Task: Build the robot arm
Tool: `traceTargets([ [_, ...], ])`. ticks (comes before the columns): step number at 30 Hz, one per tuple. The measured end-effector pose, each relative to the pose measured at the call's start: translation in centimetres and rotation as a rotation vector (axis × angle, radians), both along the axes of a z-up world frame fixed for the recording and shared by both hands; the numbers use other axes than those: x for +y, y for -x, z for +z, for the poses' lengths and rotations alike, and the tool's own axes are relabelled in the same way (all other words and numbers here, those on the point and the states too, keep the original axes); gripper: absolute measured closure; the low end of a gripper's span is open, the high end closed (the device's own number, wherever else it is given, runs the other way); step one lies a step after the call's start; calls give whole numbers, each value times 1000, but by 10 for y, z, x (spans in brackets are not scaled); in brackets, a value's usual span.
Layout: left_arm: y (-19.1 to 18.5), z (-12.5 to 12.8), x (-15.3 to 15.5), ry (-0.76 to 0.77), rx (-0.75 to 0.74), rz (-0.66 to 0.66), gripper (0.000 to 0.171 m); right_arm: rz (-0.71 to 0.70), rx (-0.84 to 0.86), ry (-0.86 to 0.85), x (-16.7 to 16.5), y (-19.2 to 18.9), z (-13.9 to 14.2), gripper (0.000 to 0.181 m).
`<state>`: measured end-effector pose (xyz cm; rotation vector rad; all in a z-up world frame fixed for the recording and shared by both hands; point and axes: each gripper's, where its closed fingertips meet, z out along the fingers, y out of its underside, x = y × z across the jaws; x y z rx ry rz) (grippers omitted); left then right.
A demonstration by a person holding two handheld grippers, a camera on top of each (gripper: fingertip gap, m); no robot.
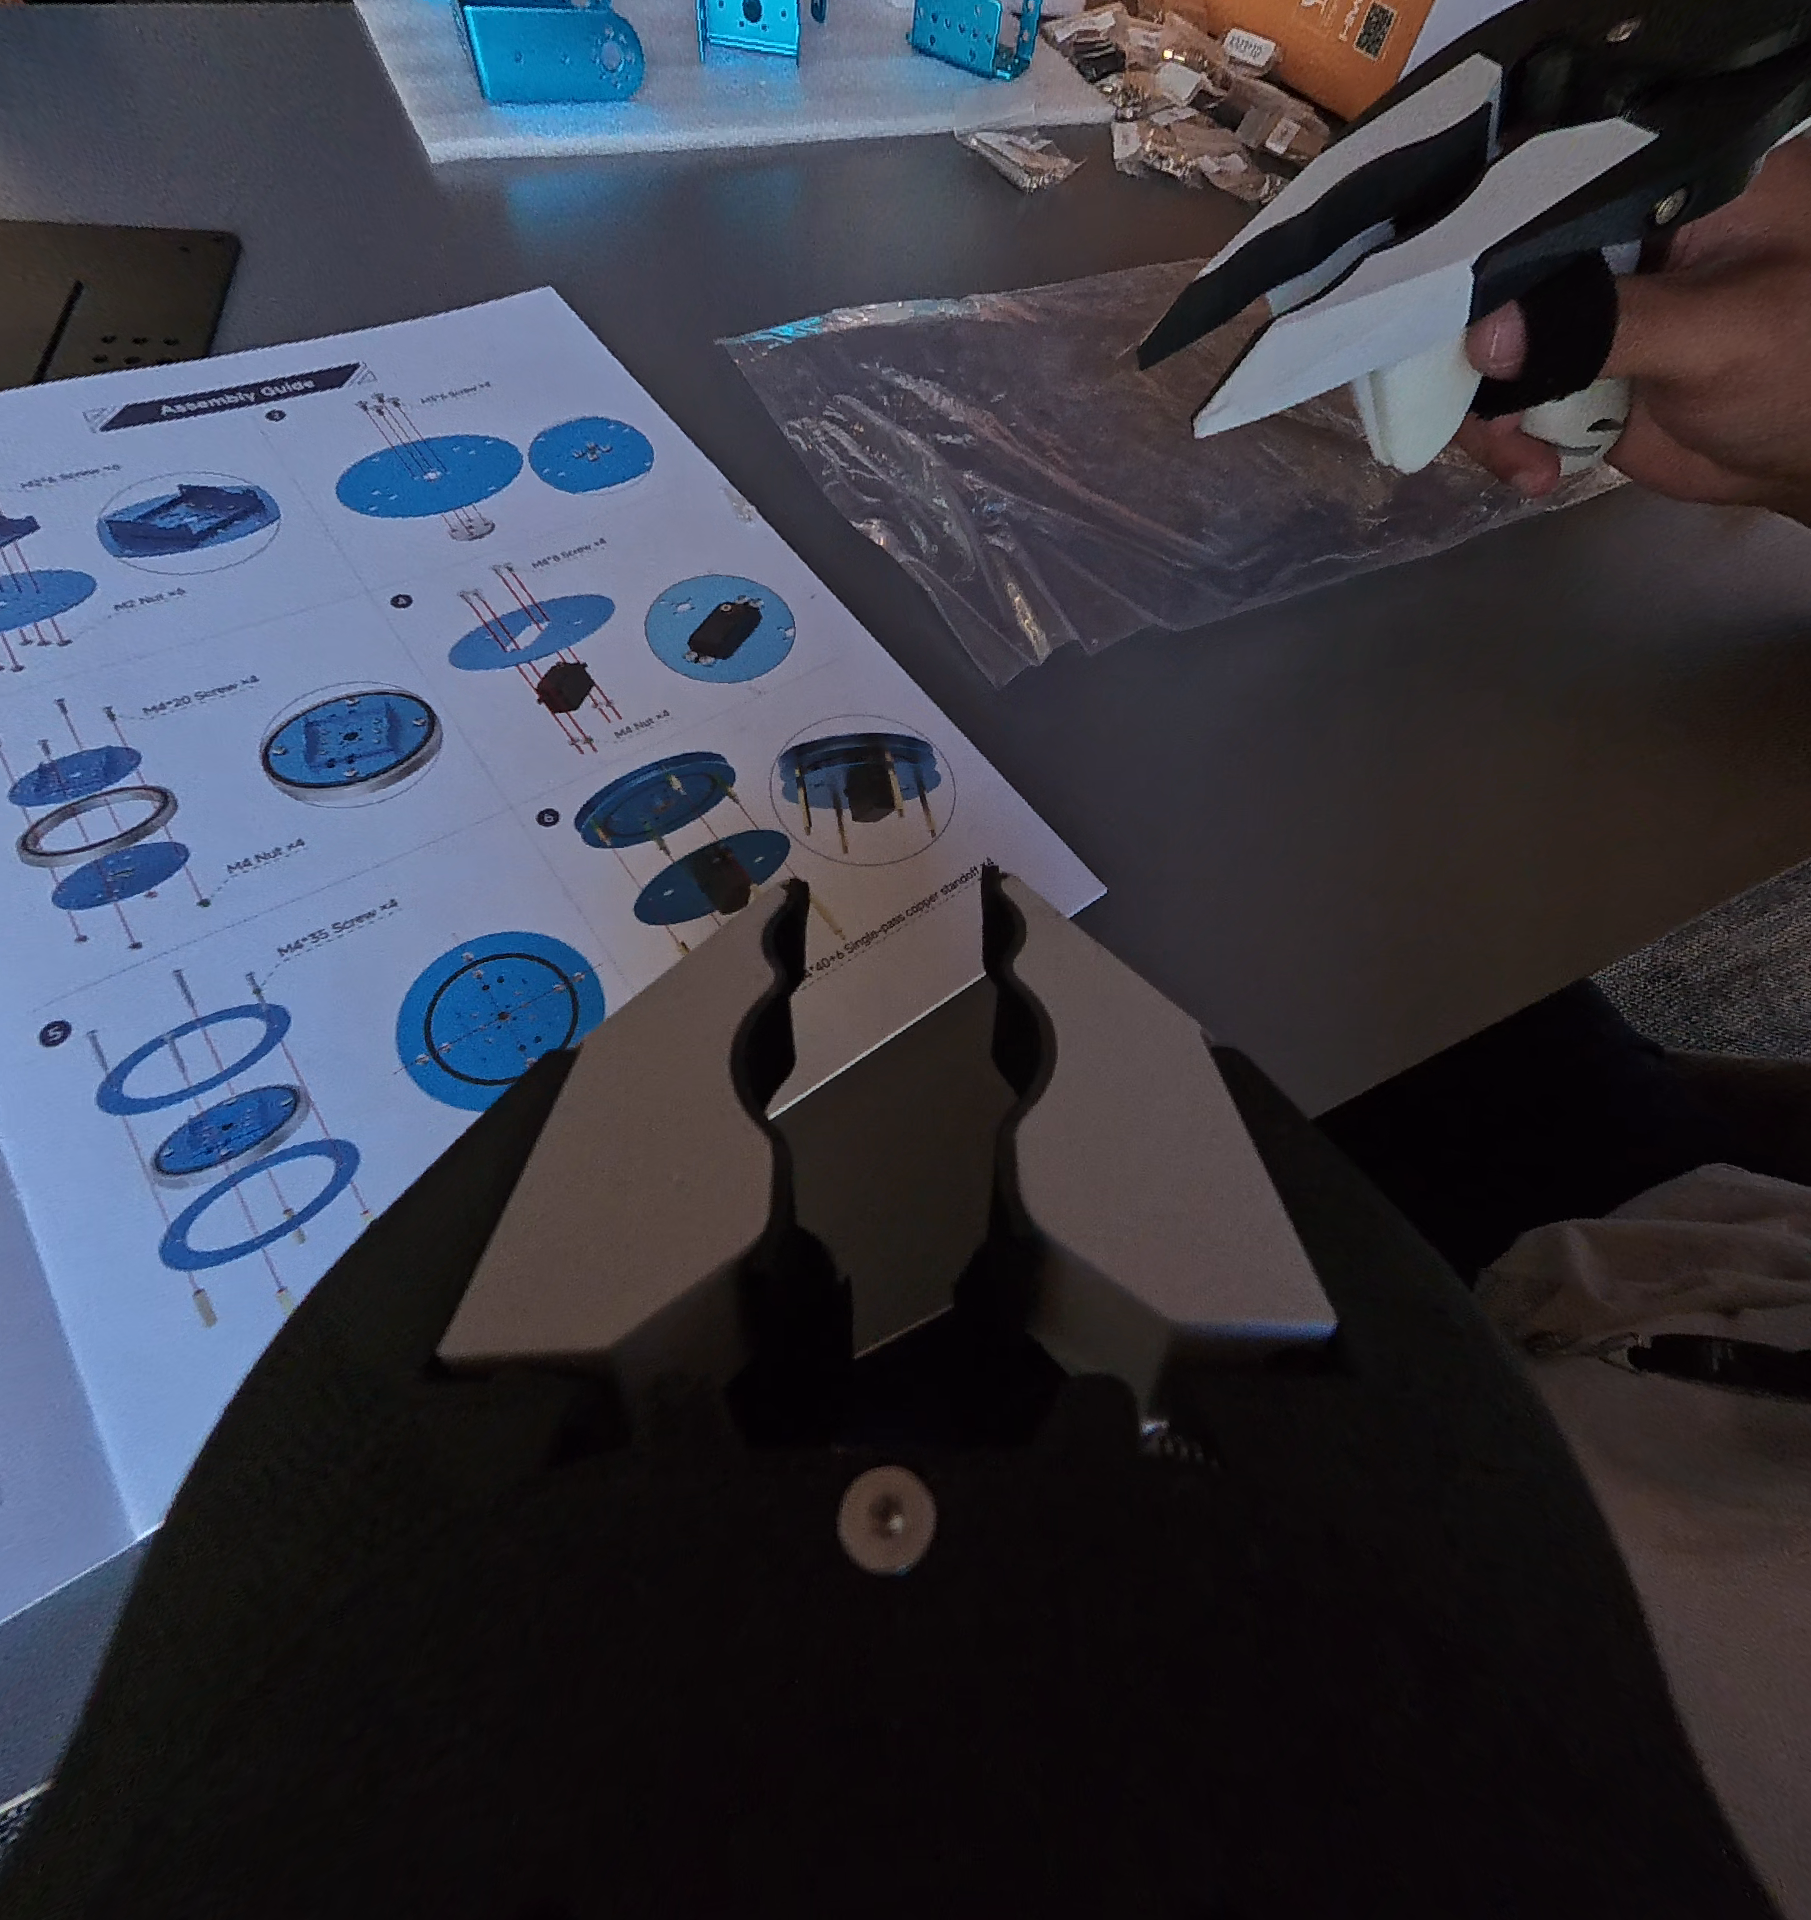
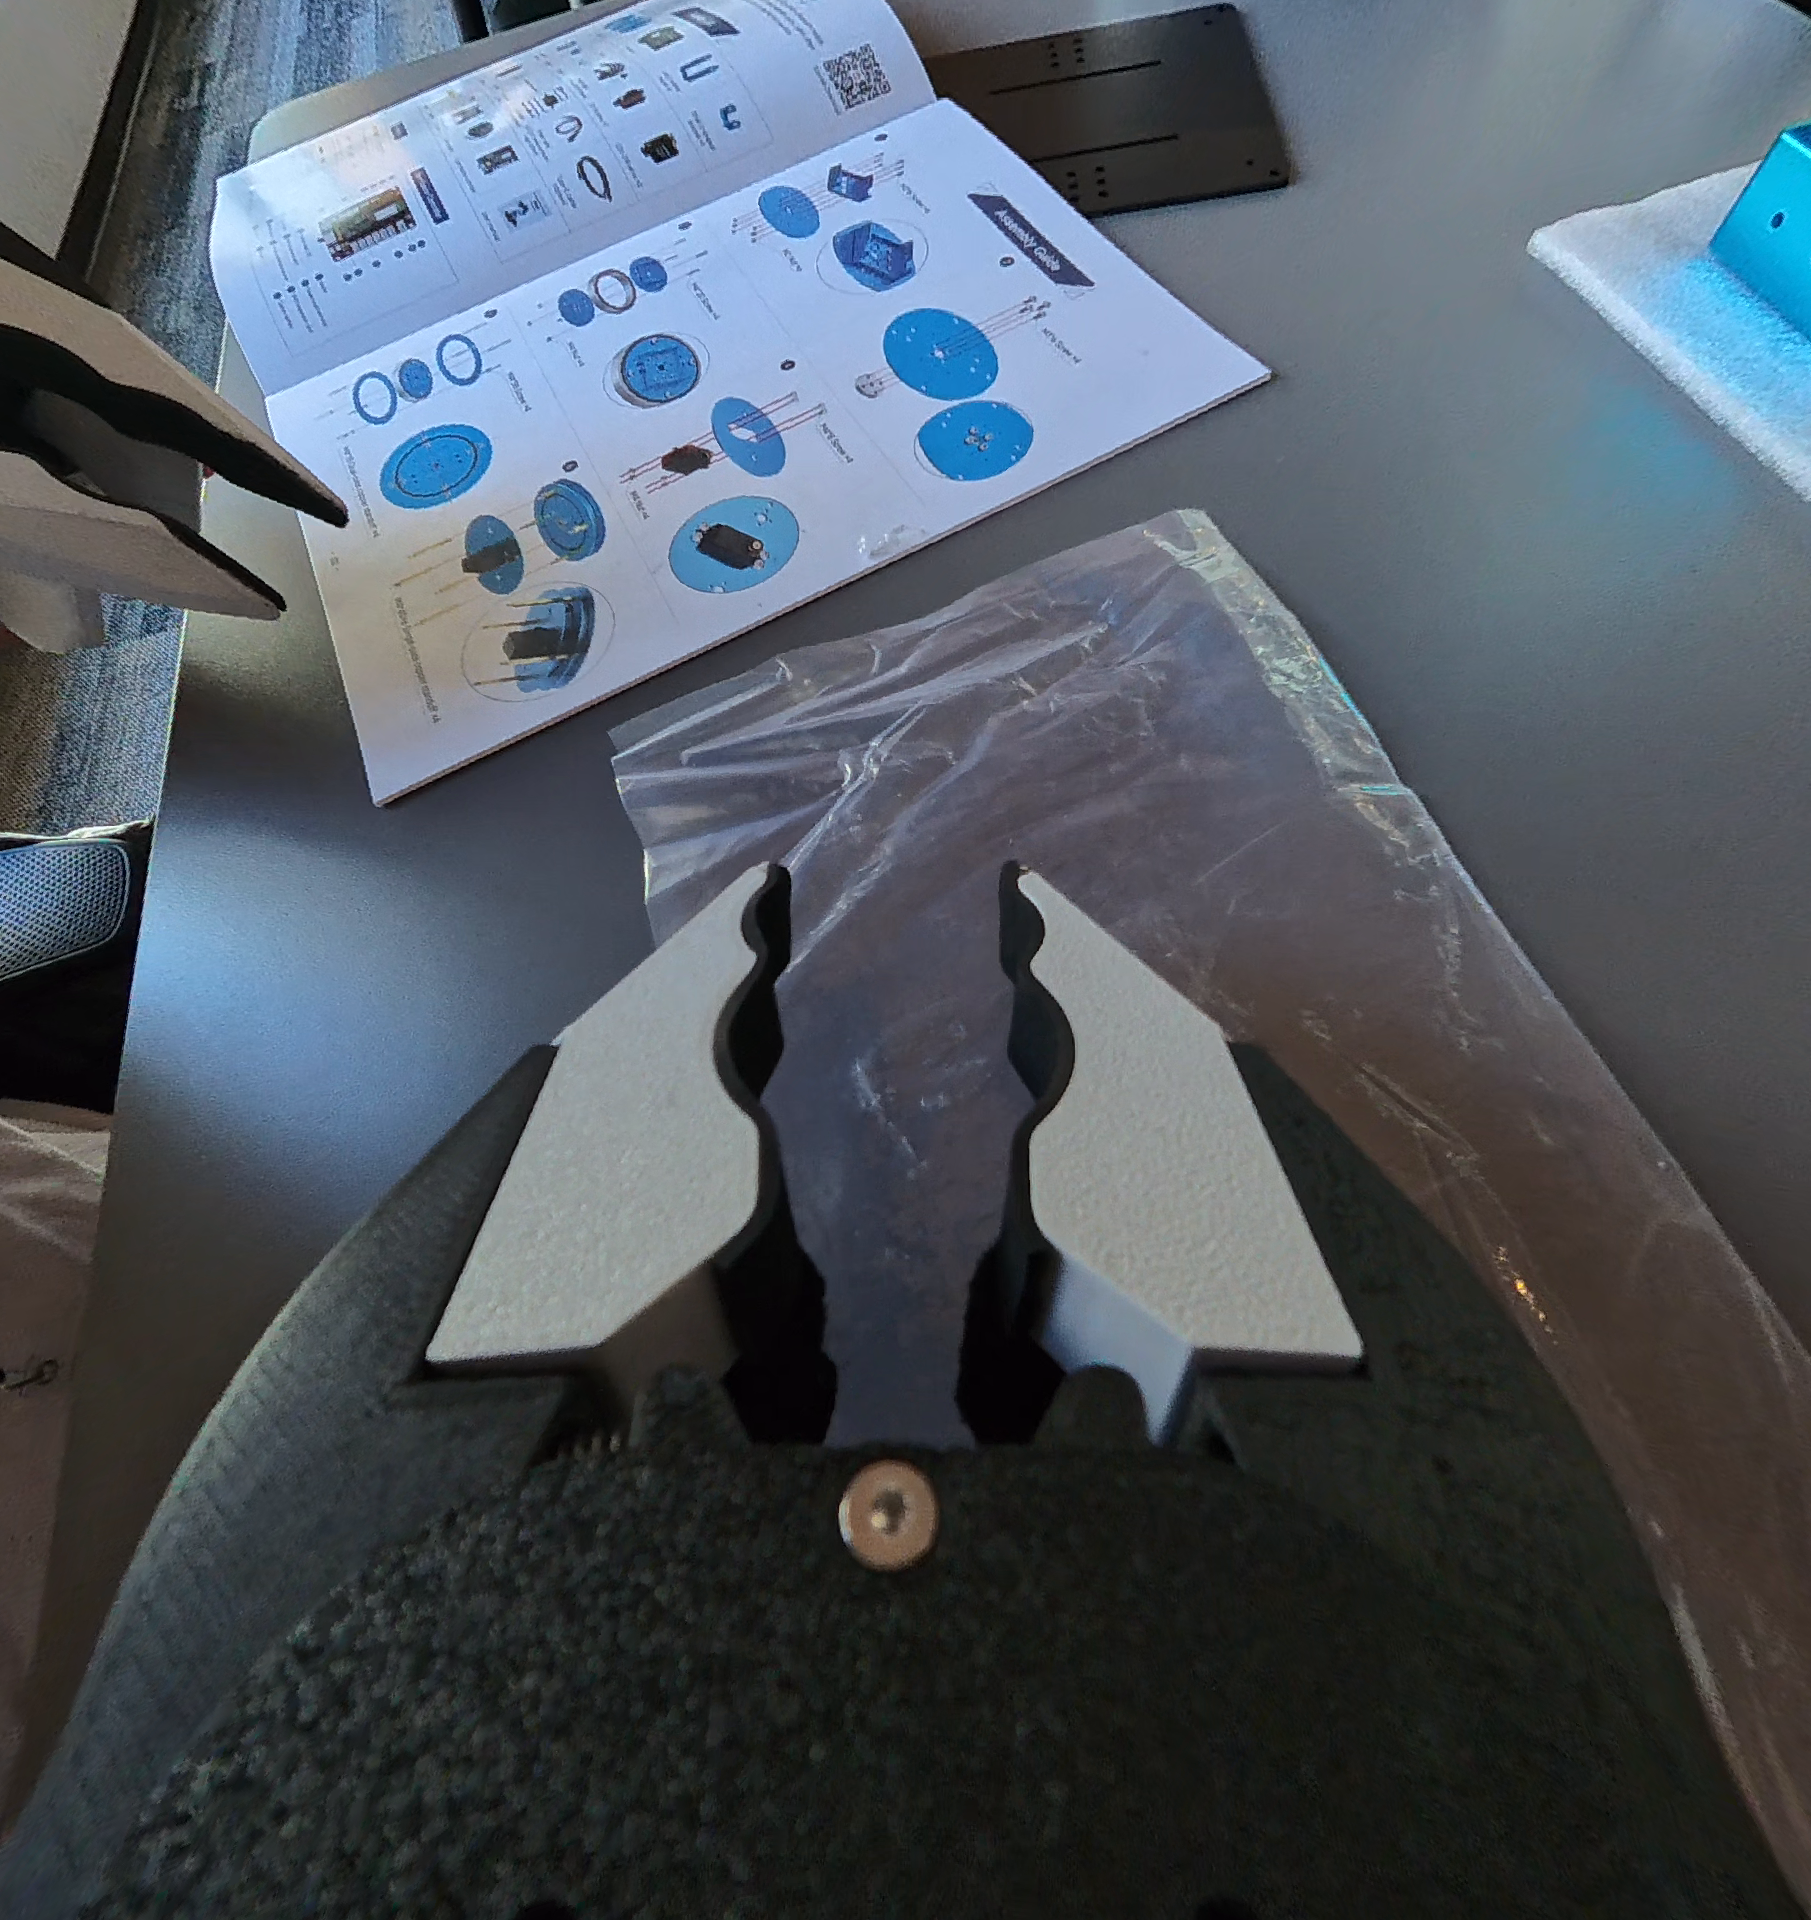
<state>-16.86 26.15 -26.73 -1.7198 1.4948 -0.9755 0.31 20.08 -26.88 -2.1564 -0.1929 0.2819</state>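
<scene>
My left gripper [image 1: 896, 894] is open and empty, above the near corner of an open printed booklet [image 1: 381, 748] with blue diagrams, lying flat on the grey table. It also shows at the left edge of the right wrist view [image 2: 309, 551]. My right gripper [image 2: 896, 883] is open and empty, held just above a flat clear plastic bag [image 2: 1140, 748]. The bag lies right of the booklet [image 2: 672, 416]. In the left wrist view the right gripper [image 1: 1171, 390] shows at upper right, held by a hand, over the bag [image 1: 1088, 488].
Blue metal brackets [image 1: 548, 52] stand on a white foam sheet [image 1: 735, 114] at the back; one also shows in the right wrist view [image 2: 1805, 260]. Small packets of hardware [image 1: 1181, 125] and an orange box [image 1: 1327, 42] lie behind. A black plate [image 2: 1119, 114] lies beyond the booklet. The table edge [image 1: 1566, 935] is near. There is about 20 cm between the tips of the two grippers. It is some 30 cm from my left tips to the black plate [image 2: 1119, 114].
</scene>
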Motion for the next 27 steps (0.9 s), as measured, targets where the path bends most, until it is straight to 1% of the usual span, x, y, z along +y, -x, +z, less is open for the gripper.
traceTargets([
  [22, -3, 3, -2, -13, -2, -9, 138, -5, -29, 5, 0, -2, -2, 142],
  [25, -12, 13, 4, -27, -10, -6, 138, -15, -37, -5, 1, -7, -1, 141],
  [27, -24, 28, 6, -47, -34, -26, 138, -50, -44, -40, 3, -15, 5, 137],
])
